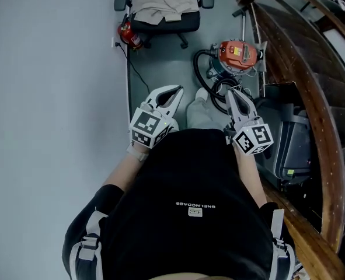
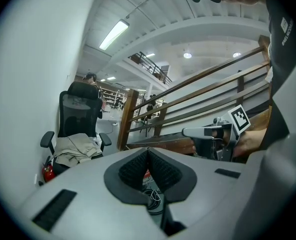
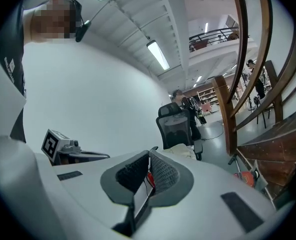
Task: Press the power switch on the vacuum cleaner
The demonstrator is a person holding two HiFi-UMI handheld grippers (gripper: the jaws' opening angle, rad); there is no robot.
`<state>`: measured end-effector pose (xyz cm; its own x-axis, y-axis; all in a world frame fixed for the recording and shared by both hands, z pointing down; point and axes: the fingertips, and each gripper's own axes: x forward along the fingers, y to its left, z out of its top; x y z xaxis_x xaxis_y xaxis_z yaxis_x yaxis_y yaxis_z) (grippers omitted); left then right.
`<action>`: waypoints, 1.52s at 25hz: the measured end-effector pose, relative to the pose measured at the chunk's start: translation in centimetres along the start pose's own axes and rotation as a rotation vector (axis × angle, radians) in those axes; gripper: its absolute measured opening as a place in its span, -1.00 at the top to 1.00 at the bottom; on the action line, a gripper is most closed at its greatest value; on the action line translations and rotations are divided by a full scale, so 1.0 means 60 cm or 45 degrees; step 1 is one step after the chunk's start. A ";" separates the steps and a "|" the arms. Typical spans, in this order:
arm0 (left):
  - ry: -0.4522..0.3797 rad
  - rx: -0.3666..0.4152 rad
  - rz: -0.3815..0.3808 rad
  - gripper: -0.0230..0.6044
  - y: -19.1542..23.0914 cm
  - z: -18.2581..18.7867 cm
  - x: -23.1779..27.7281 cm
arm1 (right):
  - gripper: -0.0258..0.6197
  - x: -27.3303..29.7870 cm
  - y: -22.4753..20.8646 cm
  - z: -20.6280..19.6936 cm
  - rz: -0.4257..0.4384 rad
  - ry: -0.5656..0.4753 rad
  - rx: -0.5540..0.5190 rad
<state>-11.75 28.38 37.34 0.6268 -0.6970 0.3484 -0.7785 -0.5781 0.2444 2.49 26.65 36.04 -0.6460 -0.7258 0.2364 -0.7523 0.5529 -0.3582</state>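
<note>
the person's left gripper [image 1: 177,89] and right gripper [image 1: 231,91] are held out at chest height, each with its ribbed jaws pressed together on nothing. the round orange-topped vacuum cleaner with a black hose [image 1: 236,53] stands on the grey floor [image 1: 73,69] ahead, beside the curved wooden stair rail [image 1: 303,80], well apart from both grippers. a black office chair draped with beige cloth [image 1: 162,7] stands further left.

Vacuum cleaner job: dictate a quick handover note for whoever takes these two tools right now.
Left tool: shut, empty, held out in front.
Right tool: shut, empty, the one nearer the vacuum cleaner.
Vacuum cleaner: on the floor ahead to the right, beside the stair railing, black hose looped in front of it.
Done: nothing; neither tool touches it.
Left: reach its orange top and press the power switch, too small to pick out here.
</note>
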 end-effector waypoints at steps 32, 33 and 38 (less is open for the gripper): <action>0.248 0.005 0.056 0.88 0.131 0.143 0.495 | 0.83 0.257 -0.518 0.096 -0.013 0.186 0.149; 0.256 0.001 0.049 0.88 0.134 0.141 0.501 | 0.83 0.263 -0.526 0.091 -0.024 0.199 0.147; 0.301 0.021 0.026 0.88 0.162 0.138 0.534 | 0.83 0.302 -0.571 0.068 -0.075 0.254 0.152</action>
<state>1.01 -3.10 43.42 0.5845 -0.5910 0.5560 -0.7893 -0.5729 0.2209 17.12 -7.10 48.94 -0.6231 -0.6535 0.4298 -0.7765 0.4508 -0.4402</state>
